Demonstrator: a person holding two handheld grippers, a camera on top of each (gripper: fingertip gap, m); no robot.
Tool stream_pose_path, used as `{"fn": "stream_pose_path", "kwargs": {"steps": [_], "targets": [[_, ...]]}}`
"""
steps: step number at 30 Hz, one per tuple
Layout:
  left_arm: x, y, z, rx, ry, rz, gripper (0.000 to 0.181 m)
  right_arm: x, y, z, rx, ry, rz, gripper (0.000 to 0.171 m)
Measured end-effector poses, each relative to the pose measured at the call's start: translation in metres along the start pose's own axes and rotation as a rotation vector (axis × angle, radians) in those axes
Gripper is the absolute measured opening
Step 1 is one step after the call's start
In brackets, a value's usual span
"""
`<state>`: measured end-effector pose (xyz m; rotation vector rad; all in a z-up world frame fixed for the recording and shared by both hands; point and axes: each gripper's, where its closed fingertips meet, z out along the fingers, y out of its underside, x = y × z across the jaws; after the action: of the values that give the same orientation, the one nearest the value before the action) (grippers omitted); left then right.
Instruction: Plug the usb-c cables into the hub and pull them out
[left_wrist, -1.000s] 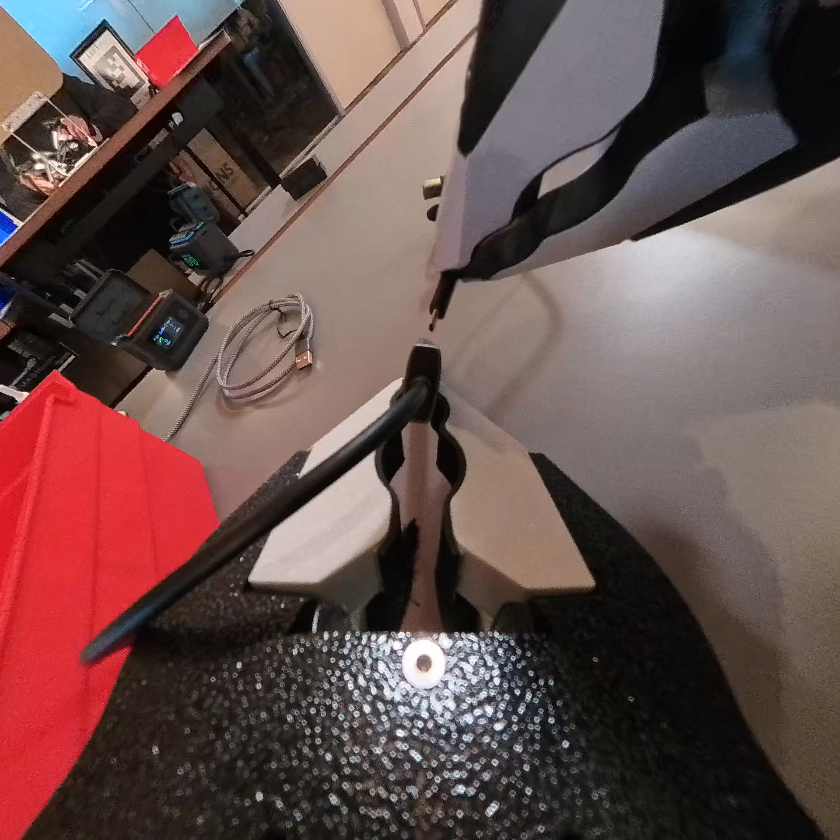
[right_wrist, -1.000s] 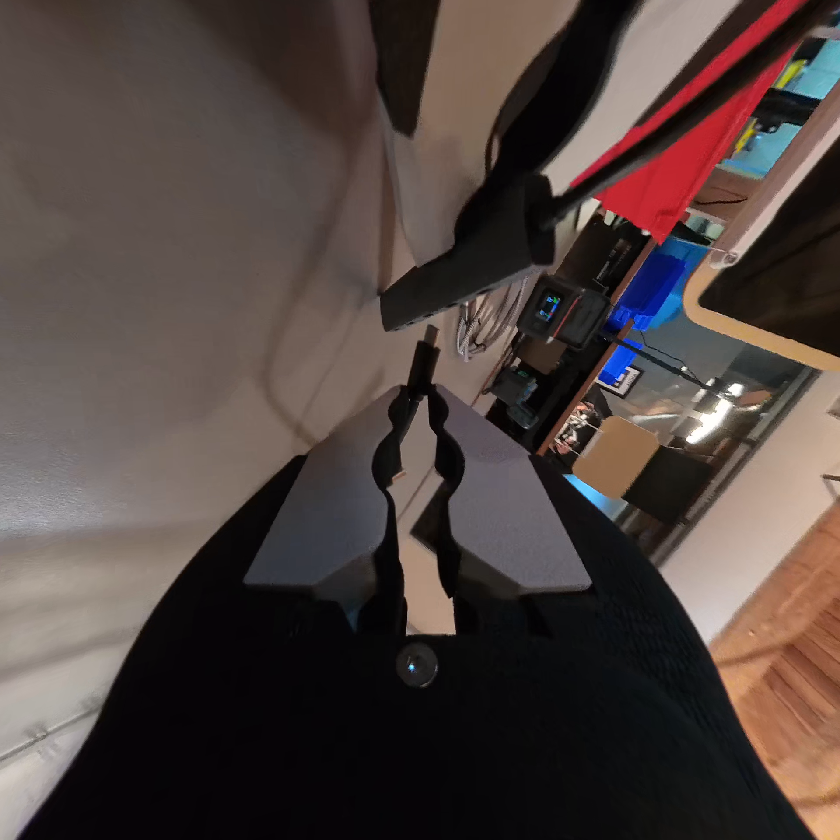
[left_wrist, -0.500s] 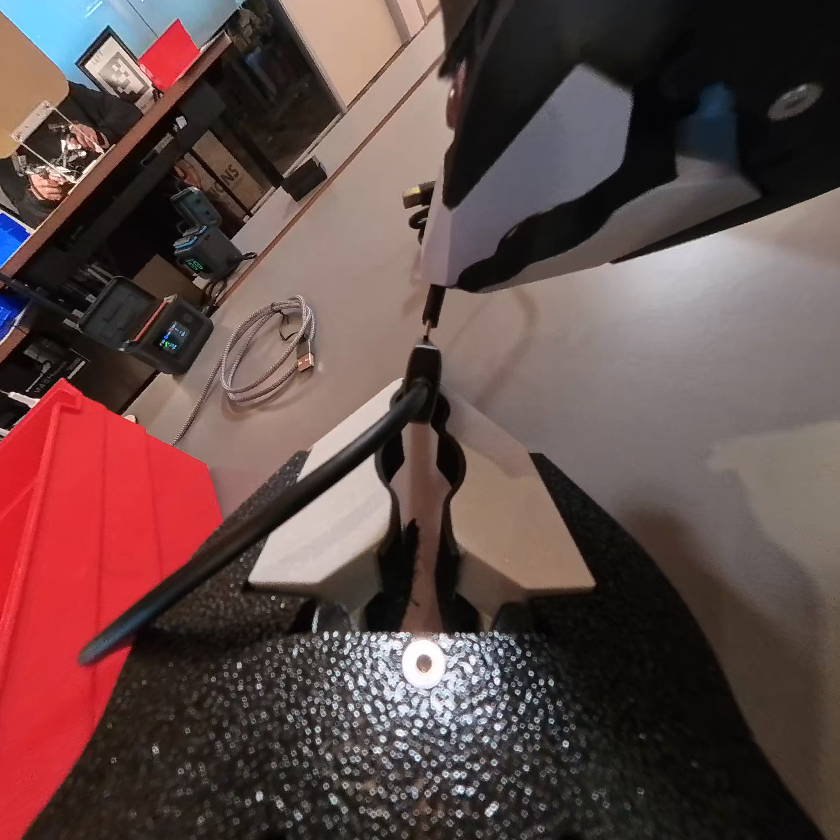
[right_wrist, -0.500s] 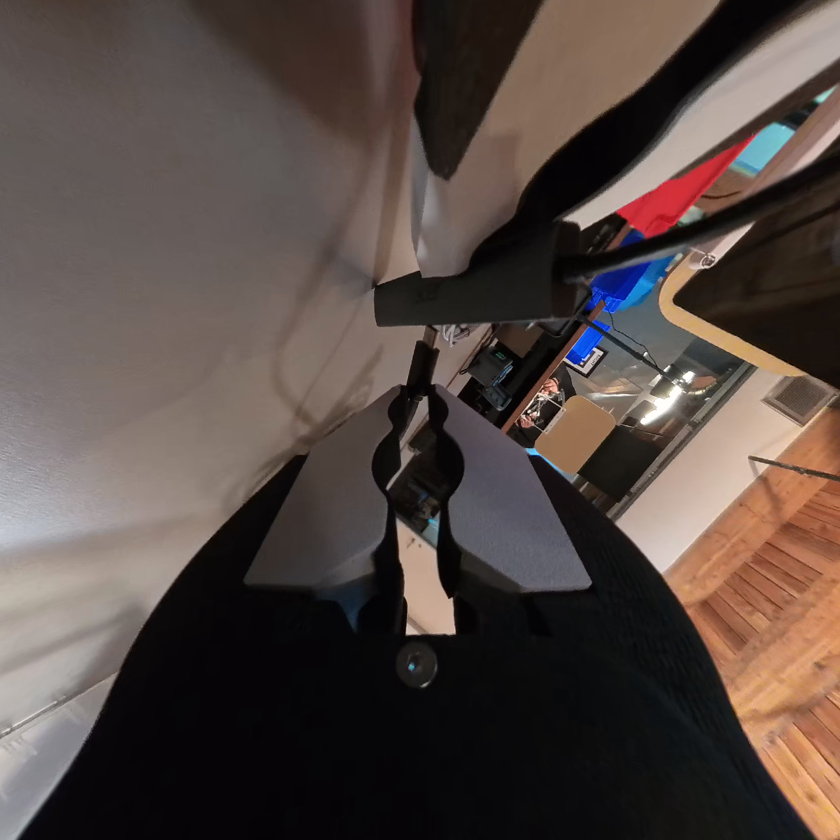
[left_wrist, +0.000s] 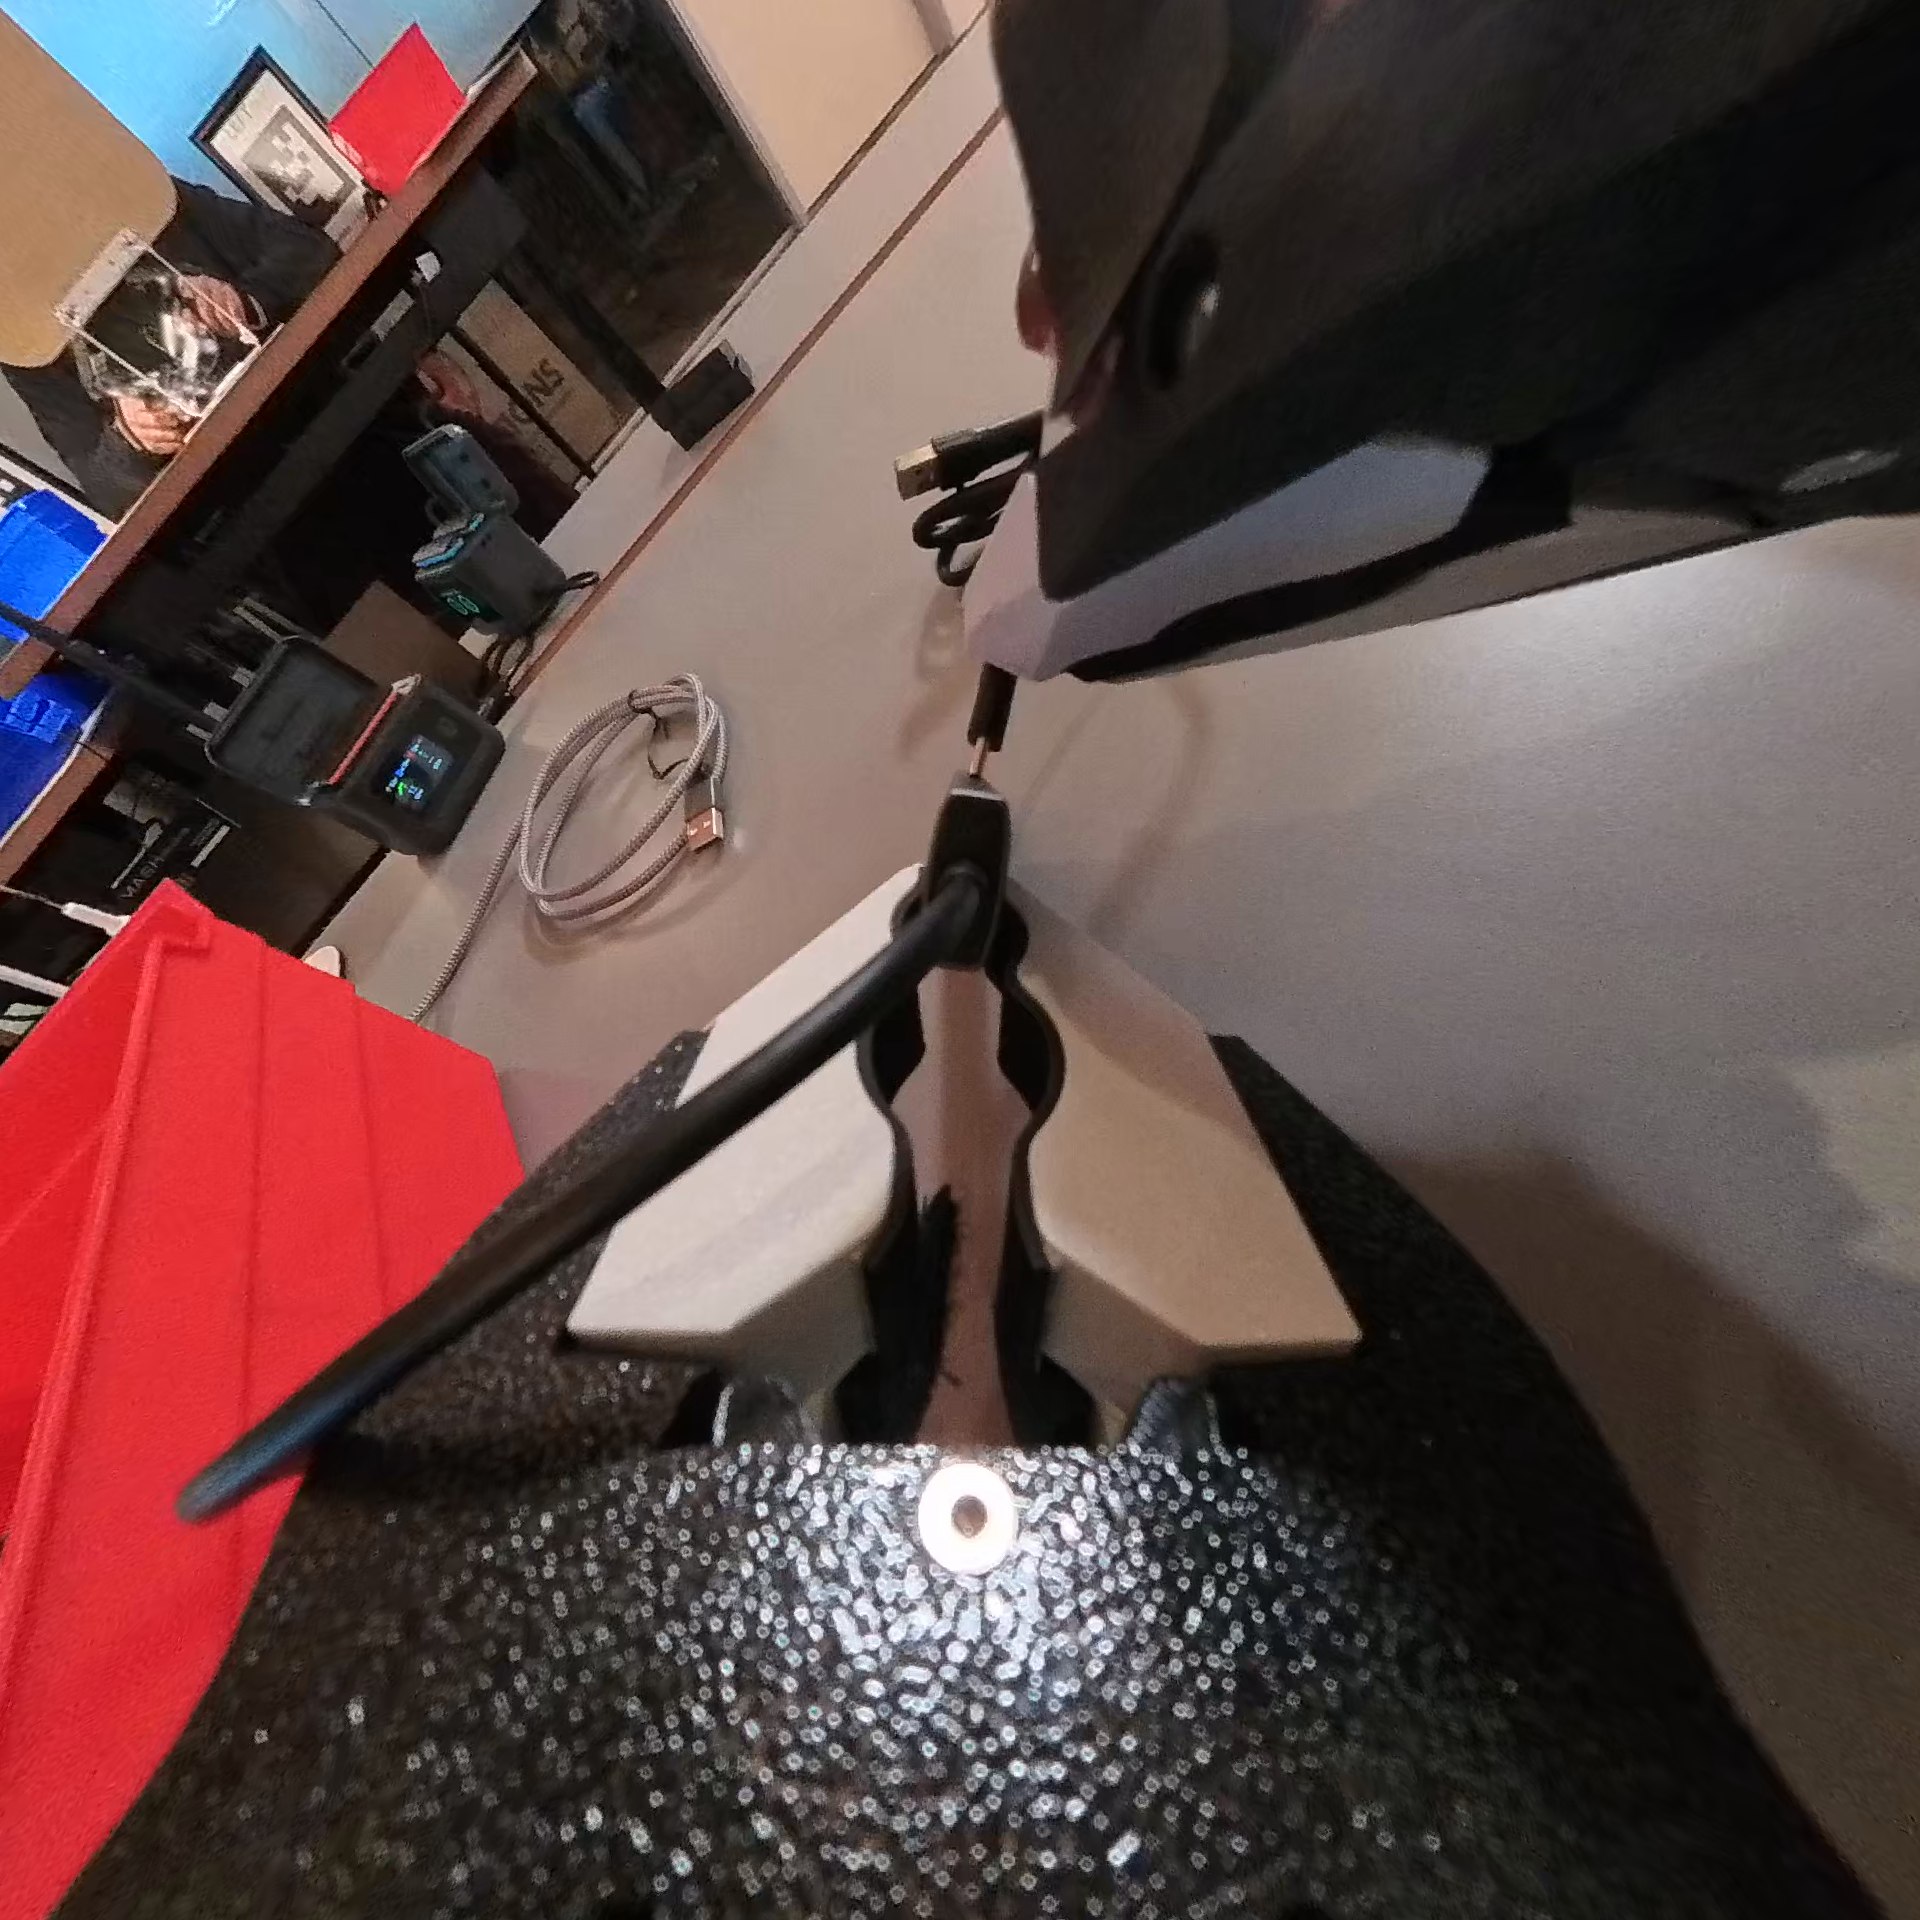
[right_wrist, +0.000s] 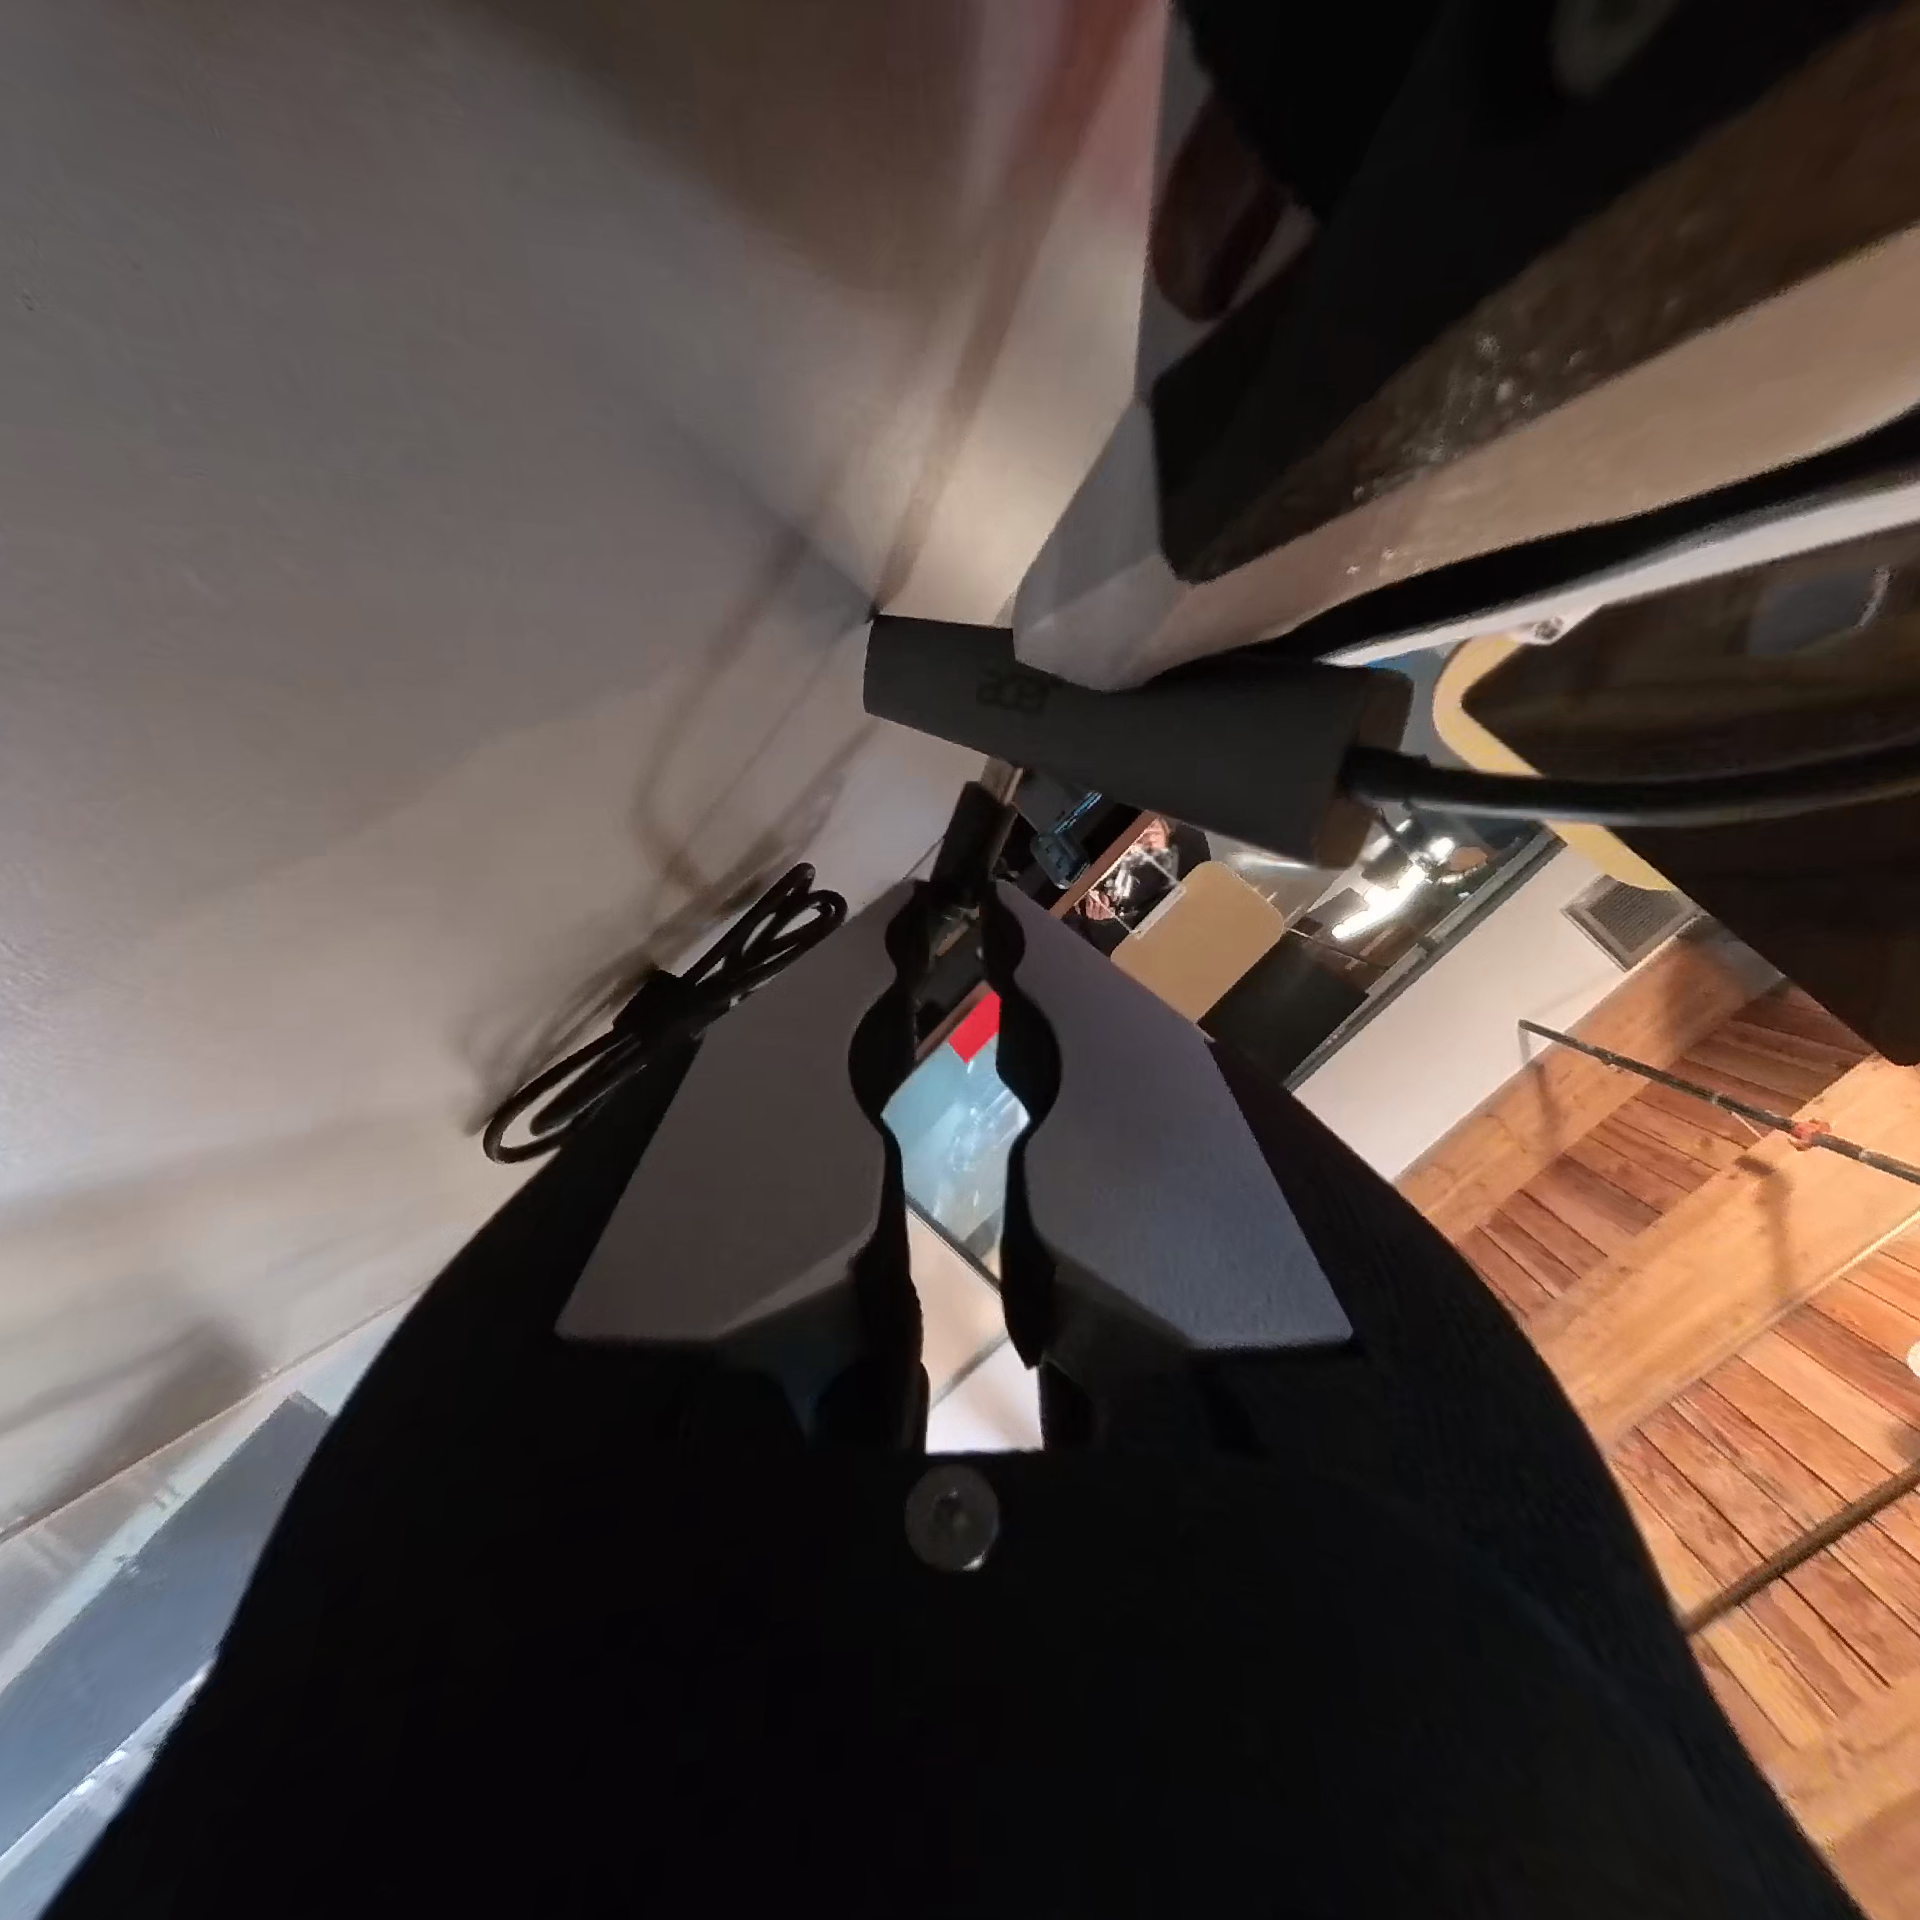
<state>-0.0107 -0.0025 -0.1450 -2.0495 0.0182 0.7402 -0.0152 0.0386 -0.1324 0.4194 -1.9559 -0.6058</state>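
Left tool (left_wrist: 971, 894) pinches the light, rigid hub (left_wrist: 971, 831); right tool (right_wrist: 961, 894) seemingly nips the limp cable's plug (right_wrist: 966, 831).

Left wrist view: close above the table (left_wrist: 1455, 831), tilted, looking along its tongs (left_wrist: 971, 894) toward the other tongs (left_wrist: 1195, 582). Right wrist view: rolled far over, facing back. Shared: hub (right_wrist: 1122, 727), black plug (left_wrist: 992, 707).
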Motion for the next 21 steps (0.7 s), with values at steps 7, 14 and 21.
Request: {"fn": "stream_pose_path", "kwargs": {"steps": [7,14,21], "targets": [[-0.002,0.000,0.001,-0.005,0.018,-0.052,0.006,0.004,0.001,0.003,-0.039,0.084,-0.057,0.008],[-0.006,-0.001,-0.001,-0.057,0.092,-0.152,0.005,0.006,0.003,0.007,-0.105,0.053,-0.017,0.008],[-0.011,-0.006,0.000,-0.160,0.240,-0.238,0.006,0.007,0.005,0.011,-0.134,-0.019,0.034,0.008]]}}
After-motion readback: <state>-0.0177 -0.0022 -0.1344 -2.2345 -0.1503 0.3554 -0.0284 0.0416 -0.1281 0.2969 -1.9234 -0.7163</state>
